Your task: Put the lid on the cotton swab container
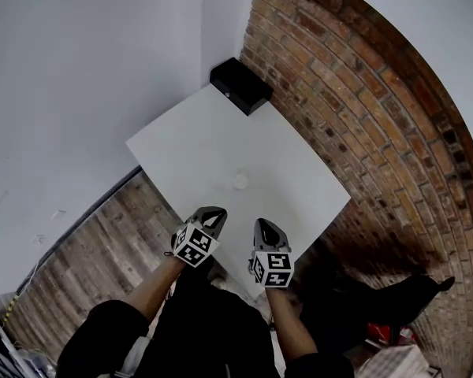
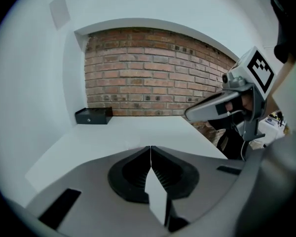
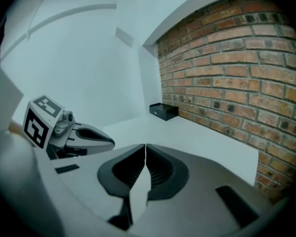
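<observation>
A small round white object [image 1: 240, 181] sits near the middle of the white table [image 1: 197, 144]; it is too small to tell whether it is the cotton swab container or its lid. Both grippers hover side by side over the table's near edge, short of that object. My left gripper [image 1: 214, 214] is shut with nothing between its jaws, as the left gripper view [image 2: 150, 149] shows. My right gripper [image 1: 266, 225] is also shut and empty [image 3: 145, 146]. Each gripper shows in the other's view: the right gripper [image 2: 212, 107] and the left gripper [image 3: 86, 135].
A black box [image 1: 240, 85] stands at the table's far corner against the brick wall [image 1: 355, 109], also seen as the black box [image 2: 93, 115] and the black box [image 3: 164, 111]. White walls bound the far left. Wooden floor [image 1: 102, 242] lies left of the table.
</observation>
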